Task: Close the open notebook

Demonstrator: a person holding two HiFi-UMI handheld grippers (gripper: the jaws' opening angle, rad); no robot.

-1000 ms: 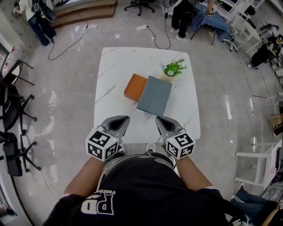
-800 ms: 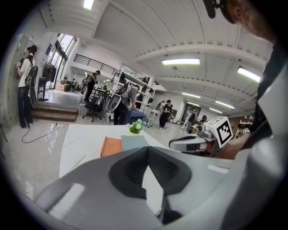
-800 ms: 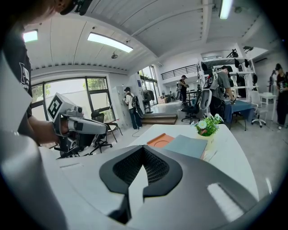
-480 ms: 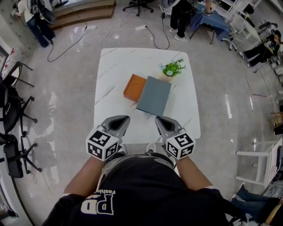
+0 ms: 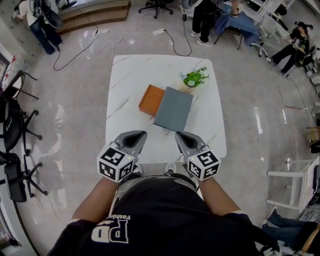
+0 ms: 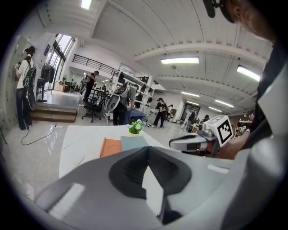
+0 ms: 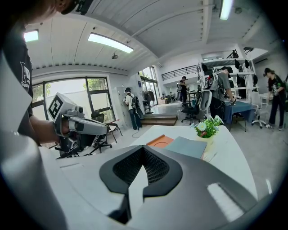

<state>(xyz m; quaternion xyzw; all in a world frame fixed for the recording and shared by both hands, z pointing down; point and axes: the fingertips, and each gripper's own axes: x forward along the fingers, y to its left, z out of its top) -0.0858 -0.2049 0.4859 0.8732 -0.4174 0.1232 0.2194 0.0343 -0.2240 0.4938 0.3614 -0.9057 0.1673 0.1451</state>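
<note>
Left gripper (image 5: 136, 135) and right gripper (image 5: 180, 135): jaws together, empty, near table (image 5: 131, 75) edge. Grey notebook (image 5: 173, 109) farther, seemingly overlapping orange book (image 5: 151, 98).

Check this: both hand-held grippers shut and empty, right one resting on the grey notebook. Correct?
The right hand-held gripper is not on the grey notebook; it is at the near edge of the table, apart from it, as the head view shows. It and the left hand-held gripper are shut and empty.

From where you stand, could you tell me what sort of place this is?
Probably a shared lab or workshop, not a home: wheeled office chairs, cables trailing over the polished floor, and metal storage racks at the far side.
</note>
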